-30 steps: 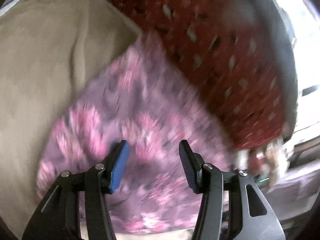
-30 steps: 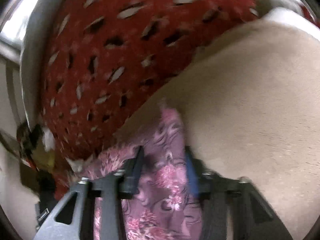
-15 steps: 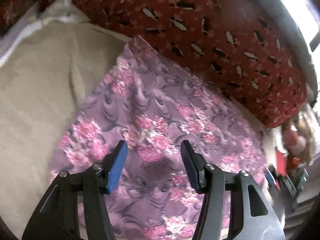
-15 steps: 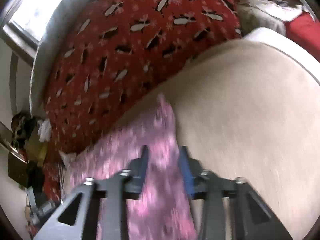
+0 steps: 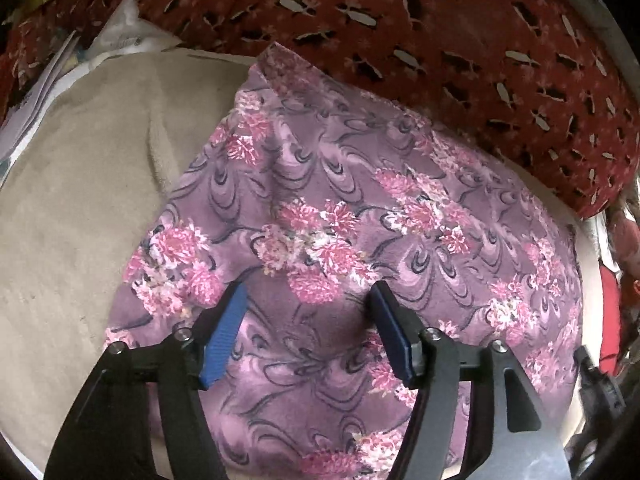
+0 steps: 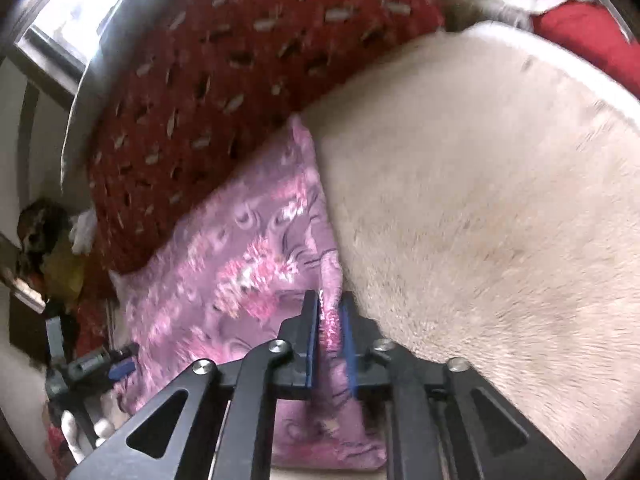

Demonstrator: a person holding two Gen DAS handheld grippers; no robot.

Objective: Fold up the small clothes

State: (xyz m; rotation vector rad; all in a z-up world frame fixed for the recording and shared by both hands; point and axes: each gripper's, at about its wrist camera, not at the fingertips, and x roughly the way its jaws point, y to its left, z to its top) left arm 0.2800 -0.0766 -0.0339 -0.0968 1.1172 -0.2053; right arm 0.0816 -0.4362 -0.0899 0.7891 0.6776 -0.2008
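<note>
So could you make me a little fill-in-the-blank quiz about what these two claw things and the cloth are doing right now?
1. The right gripper is shut on an edge of the ____ floral cloth.
2. The left gripper hangs above that cloth with its jaws ____.
3. The cloth lies on a ____ fleecy blanket.
4. Behind it sits a ____ patterned cushion.

Missing words: purple; open; beige; red
</note>
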